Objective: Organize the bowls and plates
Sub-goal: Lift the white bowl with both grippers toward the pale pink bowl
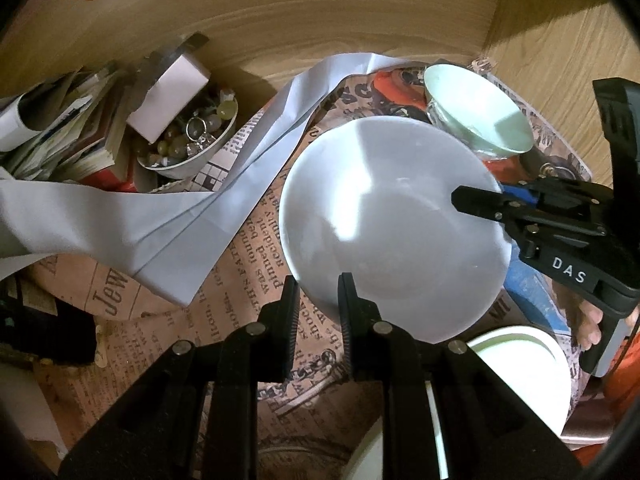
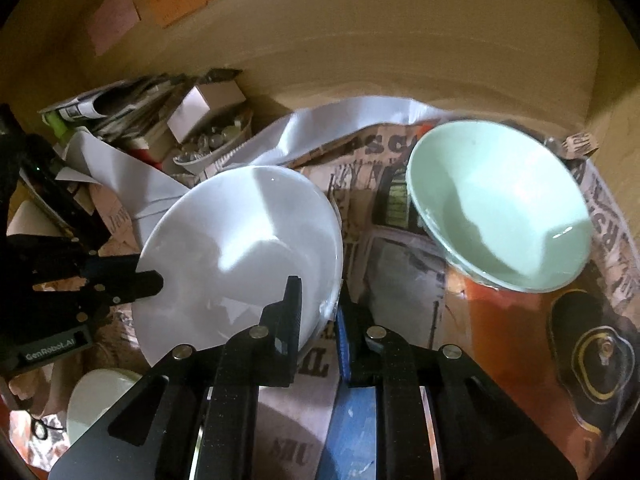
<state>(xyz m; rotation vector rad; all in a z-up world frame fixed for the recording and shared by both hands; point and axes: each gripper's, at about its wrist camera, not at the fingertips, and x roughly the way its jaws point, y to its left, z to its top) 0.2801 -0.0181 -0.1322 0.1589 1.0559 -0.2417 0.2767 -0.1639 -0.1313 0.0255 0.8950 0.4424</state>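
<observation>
A large white bowl (image 1: 392,216) (image 2: 240,240) hangs tilted over the newspaper-print cover, held from two sides. My left gripper (image 1: 320,300) is shut on its near rim, one finger inside the bowl and one outside. From the right, my right gripper (image 1: 476,204) clamps the opposite rim. In the right wrist view the right gripper (image 2: 320,304) pinches the bowl's edge, and the left gripper (image 2: 148,276) bites the rim at the far left. A pale green bowl (image 1: 480,112) (image 2: 500,204) sits tilted beyond, apart from both grippers.
A cream bowl (image 1: 528,380) (image 2: 100,400) lies near the front. A small bowl of beads and rings (image 1: 188,140), a white box, stacked papers (image 1: 60,132) and a loose white sheet (image 1: 120,216) crowd the left. Wooden walls (image 1: 560,40) close the back and right. A blue flat piece (image 2: 348,420) lies underneath.
</observation>
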